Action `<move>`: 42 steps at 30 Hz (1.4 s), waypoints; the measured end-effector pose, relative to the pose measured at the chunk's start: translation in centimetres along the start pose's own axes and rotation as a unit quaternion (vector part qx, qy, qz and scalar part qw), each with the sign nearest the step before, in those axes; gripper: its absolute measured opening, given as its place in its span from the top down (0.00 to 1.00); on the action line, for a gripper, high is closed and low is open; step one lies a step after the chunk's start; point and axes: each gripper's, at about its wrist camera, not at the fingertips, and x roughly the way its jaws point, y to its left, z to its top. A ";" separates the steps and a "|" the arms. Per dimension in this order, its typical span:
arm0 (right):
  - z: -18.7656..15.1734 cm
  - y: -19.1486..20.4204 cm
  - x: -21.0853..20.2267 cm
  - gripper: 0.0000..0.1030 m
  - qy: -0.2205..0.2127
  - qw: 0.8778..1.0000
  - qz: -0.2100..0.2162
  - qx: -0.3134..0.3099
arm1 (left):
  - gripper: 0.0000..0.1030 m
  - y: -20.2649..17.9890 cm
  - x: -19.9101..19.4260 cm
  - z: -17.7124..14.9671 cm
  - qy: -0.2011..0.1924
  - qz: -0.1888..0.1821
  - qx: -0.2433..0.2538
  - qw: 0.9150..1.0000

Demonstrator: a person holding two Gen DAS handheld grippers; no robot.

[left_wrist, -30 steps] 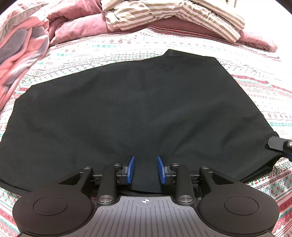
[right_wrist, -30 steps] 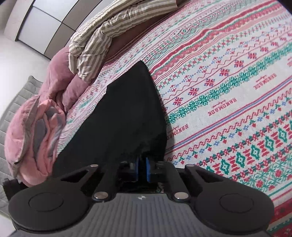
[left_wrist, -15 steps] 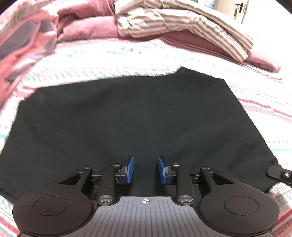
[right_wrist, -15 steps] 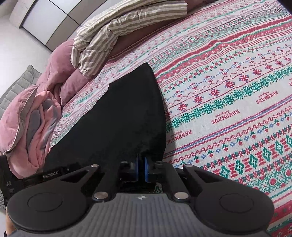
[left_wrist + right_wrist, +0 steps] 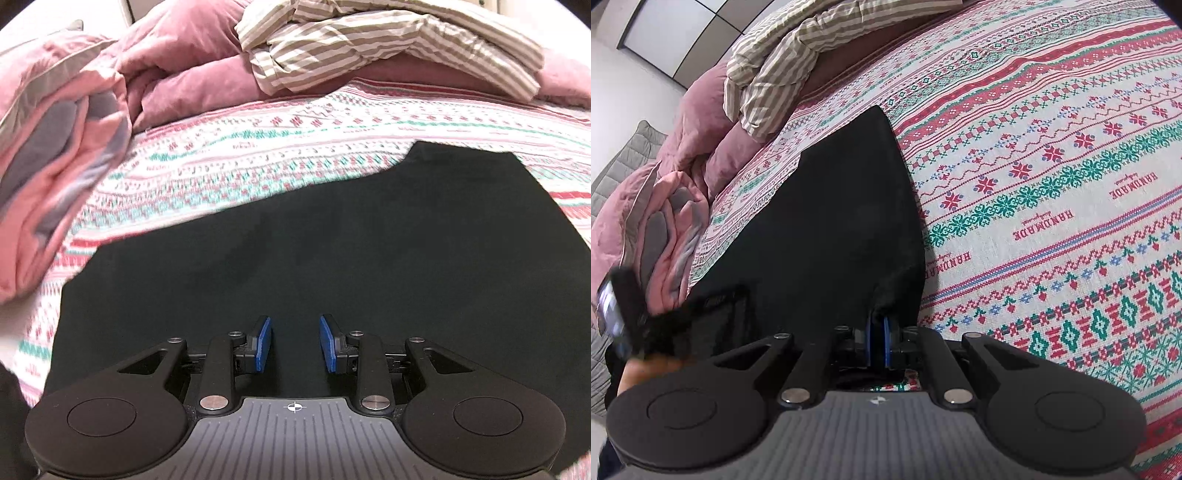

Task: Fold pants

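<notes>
Right wrist: right gripper (image 5: 877, 341) jaws clenched on black pants (image 5: 827, 229); left gripper (image 5: 294, 343) jaws released.

Right of the black pants (image 5: 827, 229) the patterned bedspread (image 5: 1052, 166) lies bare and flat — a hand-held gripper could pass there freely. Beyond the pants a strip of bedspread stays open, then the striped bedding (image 5: 388, 48) and mauve pillows (image 5: 192, 81) close it off. Left of the pants the pink-and-grey quilt (image 5: 48, 177) bulks up — little room on that side.
</notes>
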 end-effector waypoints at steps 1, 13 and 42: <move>0.0 0.0 0.0 0.58 0.001 1.000 0.001 0.000 | 0.72 -0.2 0.7 0.8 -0.001 0.006 0.005 1.000; -0.1 -0.2 -0.1 0.57 0.007 1.000 0.004 0.002 | 0.65 -1.6 6.9 8.1 0.006 0.048 0.036 0.998; -0.4 -0.2 -0.1 0.45 -0.009 1.000 -0.011 -0.002 | 0.57 -1.7 -7.2 -9.0 -0.010 -0.040 0.067 0.997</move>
